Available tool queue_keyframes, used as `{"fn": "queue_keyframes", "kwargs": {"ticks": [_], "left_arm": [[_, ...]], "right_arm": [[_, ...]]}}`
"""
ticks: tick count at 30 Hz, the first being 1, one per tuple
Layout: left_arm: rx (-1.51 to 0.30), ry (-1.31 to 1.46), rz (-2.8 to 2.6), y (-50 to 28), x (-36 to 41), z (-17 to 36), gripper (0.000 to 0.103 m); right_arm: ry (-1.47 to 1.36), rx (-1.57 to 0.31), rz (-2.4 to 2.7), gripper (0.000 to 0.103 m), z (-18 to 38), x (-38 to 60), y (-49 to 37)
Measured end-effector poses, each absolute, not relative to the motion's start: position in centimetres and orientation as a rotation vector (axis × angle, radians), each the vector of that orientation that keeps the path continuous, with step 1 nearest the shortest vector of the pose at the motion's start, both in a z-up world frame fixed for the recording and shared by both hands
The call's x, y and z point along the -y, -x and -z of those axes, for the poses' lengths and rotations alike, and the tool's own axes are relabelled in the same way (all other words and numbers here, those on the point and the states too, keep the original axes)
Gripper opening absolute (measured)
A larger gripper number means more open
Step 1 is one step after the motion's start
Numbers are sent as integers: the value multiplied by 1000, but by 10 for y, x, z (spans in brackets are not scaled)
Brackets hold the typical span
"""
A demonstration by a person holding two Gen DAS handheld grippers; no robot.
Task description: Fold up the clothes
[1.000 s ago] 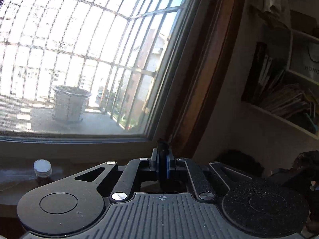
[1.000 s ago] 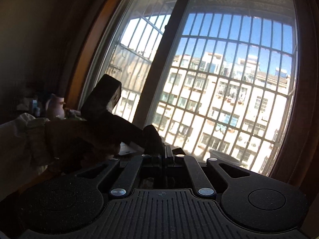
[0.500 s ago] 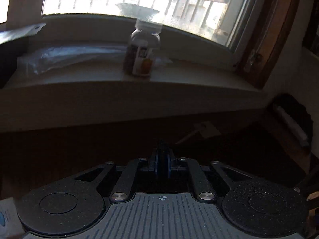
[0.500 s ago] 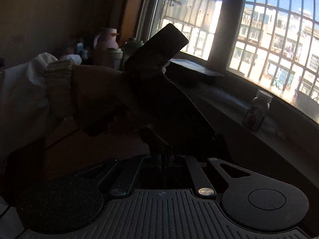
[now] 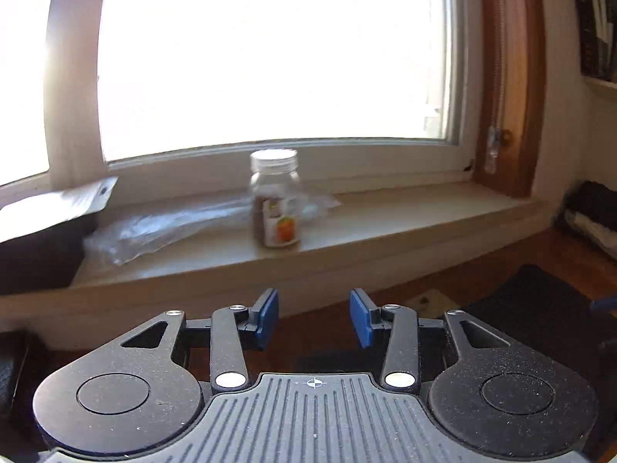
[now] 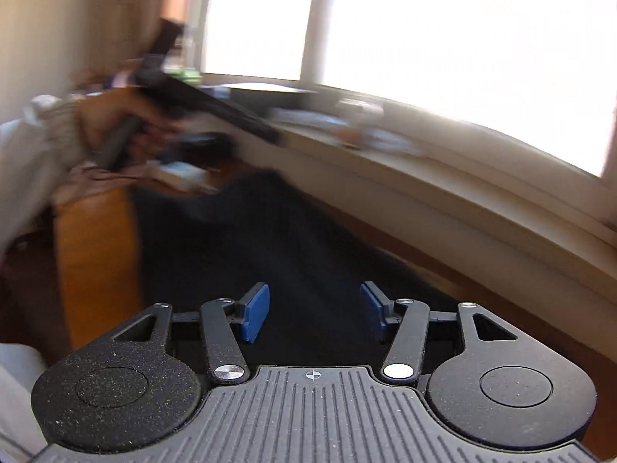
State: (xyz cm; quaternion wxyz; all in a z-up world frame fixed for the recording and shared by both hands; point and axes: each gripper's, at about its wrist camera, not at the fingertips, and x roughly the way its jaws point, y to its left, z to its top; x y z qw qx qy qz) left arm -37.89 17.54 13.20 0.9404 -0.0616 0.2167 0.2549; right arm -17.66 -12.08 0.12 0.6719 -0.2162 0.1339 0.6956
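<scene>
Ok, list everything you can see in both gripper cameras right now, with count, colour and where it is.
jar: one, clear with white lid, on the windowsill
plastic bag: one, clear, on the sill behind the jar
windowsill: one, beige, below the window
dark garment: one, navy-black, on the wooden table
books: several, dark, shelf at upper right
left gripper: black, blue pads, opening, nothing between
right gripper: same, opening over the garment
hand: one, blurred, holding the left gripper

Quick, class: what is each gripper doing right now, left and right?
Left gripper: jaws opening, nothing between the blue pads.
Right gripper: jaws opening, holding nothing, above the dark navy cloth garment.
</scene>
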Motion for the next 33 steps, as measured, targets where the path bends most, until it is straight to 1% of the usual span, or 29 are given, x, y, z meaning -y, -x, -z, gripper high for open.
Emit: {"fn": "queue_keyframes", "kwargs": {"ticks": [1,2,6,8,11,14,18,19,20,22,24,28,29,33], "left_arm": [[-440,121,-482,366,-166,-133,49],[-441,113,-448,353,-155,-132,53],[-460,72,-341,297,-117,-124,54],[-470,79,-297,272,-107,-111,55],[-500,105,-250,251,-103,-85,56],[-533,126,-213,236,-102,-57,56],[-563,145,-204,232,-107,-31,57],[-565,158,-197,233,-109,-28,57],[-566,172,-190,233,-110,-25,58],[-568,180,-176,233,-114,-23,61],[-581,167,-165,231,-112,-23,64],[-586,137,-173,239,-107,-27,64],[-586,139,-173,239,-107,-27,64],[-588,150,-166,238,-109,-25,66]], "right_arm": [[467,-329,-1505,45,0,139,157],[453,-358,-1444,40,4,157,138],[493,-497,-1281,33,42,192,86],[463,-520,-1267,33,57,207,74],[392,-515,-1275,33,66,221,68],[413,-520,-1277,35,59,218,67],[316,-478,-1299,34,36,199,45],[321,-458,-1297,31,32,187,39],[327,-441,-1298,26,30,176,33],[335,-437,-1305,23,29,148,21],[325,-463,-1300,23,29,118,8],[357,-570,-1211,23,45,75,-21],[347,-601,-1193,23,50,70,-29],[307,-609,-1150,23,58,77,-38]]}}
